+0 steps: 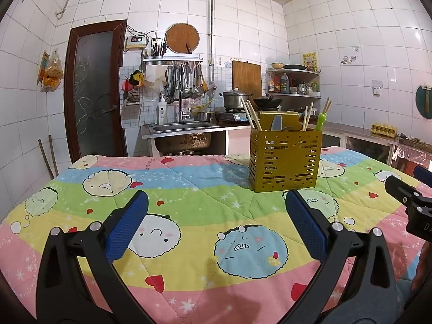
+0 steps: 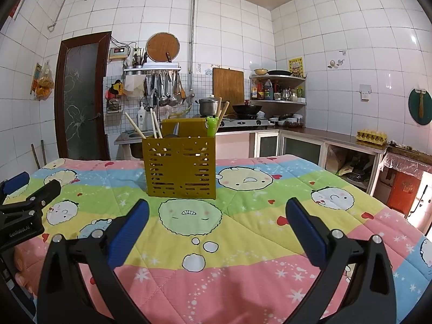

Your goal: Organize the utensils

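Observation:
A yellow slotted utensil holder (image 1: 284, 159) stands upright on the quilt-covered table (image 1: 189, 197); it also shows in the right wrist view (image 2: 181, 167). It holds wooden chopsticks (image 1: 251, 114), a grey utensil (image 1: 276, 122) and a green-handled utensil (image 1: 320, 120). My left gripper (image 1: 216, 202) is open and empty, low over the quilt in front of the holder. My right gripper (image 2: 217, 210) is open and empty, also in front of the holder. Each gripper's body shows at the edge of the other's view.
The table carries a colourful cartoon quilt (image 2: 243, 229). Behind it are a sink (image 1: 183, 128), a stove with a pot (image 1: 233, 100) and a wok (image 1: 267, 102), corner shelves (image 2: 278, 89), a door (image 1: 93, 91) and a counter with an egg carton (image 2: 371, 136).

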{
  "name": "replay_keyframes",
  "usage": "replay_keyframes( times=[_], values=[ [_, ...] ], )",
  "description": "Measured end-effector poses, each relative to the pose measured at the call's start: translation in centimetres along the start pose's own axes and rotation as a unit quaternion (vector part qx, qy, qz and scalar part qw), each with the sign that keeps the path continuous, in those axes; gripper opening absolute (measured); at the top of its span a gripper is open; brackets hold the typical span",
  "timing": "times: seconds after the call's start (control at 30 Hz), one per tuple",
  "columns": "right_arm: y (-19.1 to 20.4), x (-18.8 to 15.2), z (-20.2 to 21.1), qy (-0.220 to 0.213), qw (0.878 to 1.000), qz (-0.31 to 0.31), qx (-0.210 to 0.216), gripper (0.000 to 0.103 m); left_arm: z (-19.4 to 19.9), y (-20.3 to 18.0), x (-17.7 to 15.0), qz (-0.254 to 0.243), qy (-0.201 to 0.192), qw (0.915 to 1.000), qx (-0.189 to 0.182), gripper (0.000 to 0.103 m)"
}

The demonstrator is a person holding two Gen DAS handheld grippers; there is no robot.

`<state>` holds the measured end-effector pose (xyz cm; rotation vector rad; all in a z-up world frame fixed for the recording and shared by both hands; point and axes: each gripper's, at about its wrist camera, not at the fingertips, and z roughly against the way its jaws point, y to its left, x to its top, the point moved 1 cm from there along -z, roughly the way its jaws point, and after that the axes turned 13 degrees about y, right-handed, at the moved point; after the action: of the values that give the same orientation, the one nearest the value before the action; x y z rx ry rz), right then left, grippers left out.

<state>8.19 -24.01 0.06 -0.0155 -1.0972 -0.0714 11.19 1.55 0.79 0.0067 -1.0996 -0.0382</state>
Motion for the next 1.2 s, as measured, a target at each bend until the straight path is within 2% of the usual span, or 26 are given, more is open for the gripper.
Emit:
replay_keyframes(
  times=[1.2],
  values=[
    [-0.14,-0.19,0.2,-0.002,1.0,0.0,-0.003,0.099,0.79,-0.4,0.18,-0.007,-0.013,0.9999,0.001,0.098]
  ],
)
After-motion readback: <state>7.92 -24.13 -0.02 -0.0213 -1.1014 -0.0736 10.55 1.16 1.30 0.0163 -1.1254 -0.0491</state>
